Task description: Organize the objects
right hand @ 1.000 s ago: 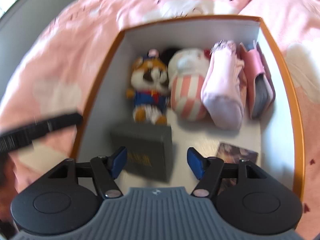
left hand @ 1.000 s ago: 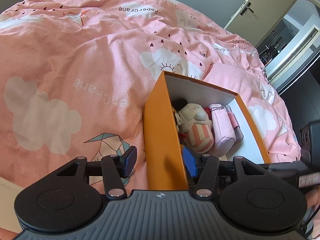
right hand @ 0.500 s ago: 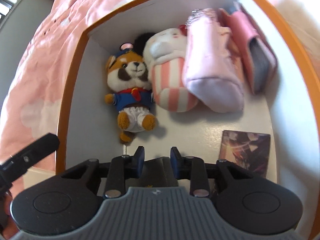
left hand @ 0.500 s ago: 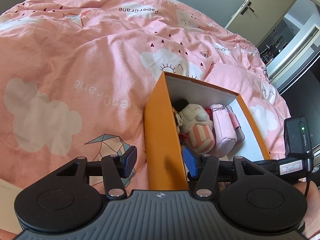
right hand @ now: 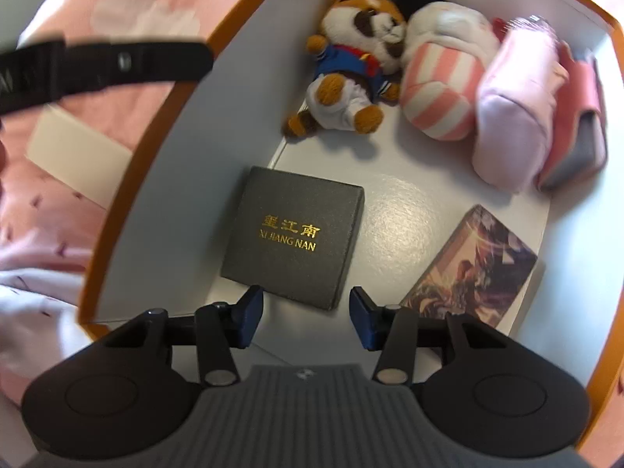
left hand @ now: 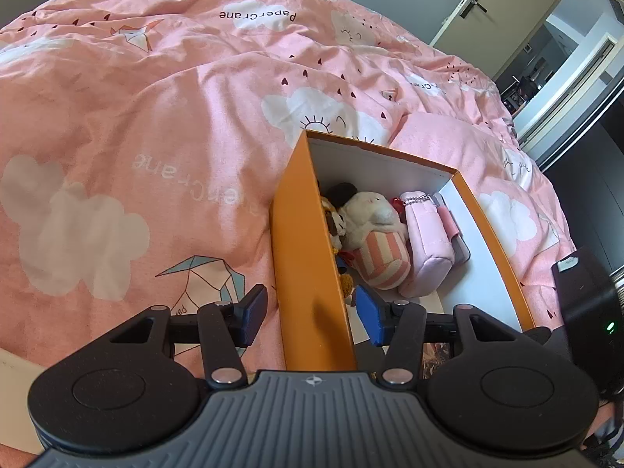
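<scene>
An orange box [left hand: 308, 241] with a white inside [right hand: 183, 195] sits on the pink bed. In it lie a raccoon plush [right hand: 351, 70], a striped plush [right hand: 440, 89], a pink pouch [right hand: 514, 117], a pink wallet [right hand: 585, 117], a picture card box [right hand: 472, 269] and a dark grey gift box [right hand: 296, 238] with gold lettering. My right gripper [right hand: 306, 318] is open and empty just above the gift box's near edge. My left gripper [left hand: 312, 312] is open, its fingers straddling the box's left wall without touching it.
The pink duvet [left hand: 156, 117] with cloud prints covers the bed around the box. A white card [right hand: 74, 156] lies on the duvet left of the box. A door [left hand: 487, 7] and a doorway stand at the back right. The left gripper's body [right hand: 97, 66] shows in the right wrist view.
My right gripper closed on the grey gift box half a second ago, then set it flat on the box floor, opened and drew back. My left gripper held still.
</scene>
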A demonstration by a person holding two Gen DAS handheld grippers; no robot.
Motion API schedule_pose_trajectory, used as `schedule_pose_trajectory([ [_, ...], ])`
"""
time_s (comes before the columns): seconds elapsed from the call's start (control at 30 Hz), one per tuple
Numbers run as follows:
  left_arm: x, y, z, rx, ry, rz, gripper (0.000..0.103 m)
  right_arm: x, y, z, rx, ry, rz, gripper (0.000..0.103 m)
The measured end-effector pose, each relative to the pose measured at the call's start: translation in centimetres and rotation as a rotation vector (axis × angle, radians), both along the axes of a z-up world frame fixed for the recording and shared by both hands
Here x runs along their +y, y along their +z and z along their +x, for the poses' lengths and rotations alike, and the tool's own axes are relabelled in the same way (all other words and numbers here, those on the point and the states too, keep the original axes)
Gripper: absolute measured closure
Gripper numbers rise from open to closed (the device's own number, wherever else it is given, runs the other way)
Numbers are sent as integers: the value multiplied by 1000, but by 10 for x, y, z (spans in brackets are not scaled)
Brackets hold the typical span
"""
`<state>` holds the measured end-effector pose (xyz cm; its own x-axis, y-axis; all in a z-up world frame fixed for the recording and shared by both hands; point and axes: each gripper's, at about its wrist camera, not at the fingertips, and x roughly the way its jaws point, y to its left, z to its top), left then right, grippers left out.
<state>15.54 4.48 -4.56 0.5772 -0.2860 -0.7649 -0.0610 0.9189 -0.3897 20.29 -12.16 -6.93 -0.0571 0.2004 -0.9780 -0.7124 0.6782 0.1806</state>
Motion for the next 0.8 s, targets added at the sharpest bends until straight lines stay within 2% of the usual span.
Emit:
schedule_pose_trajectory([
  [0.1,2,0,1,3,12,-1,44,3,-3,0,-2,2,2,67],
  [0.2,5,-2,2,10,14,-6,45,6,-3,4,-25,-11,6,71],
  [0.37,7,-5,3,17,16,-17,45,2,-3,13,-45,-63,19,71],
  [0.53,6,-6,3,19,13,-15,45,-5,-5,27,-19,-153,62,71],
  [0.73,5,-5,1,13,11,-14,45,-7,-1,21,-35,-119,51,70],
  [0.8,3,-5,1,13,5,-13,45,-13,8,18,-61,-110,59,65],
])
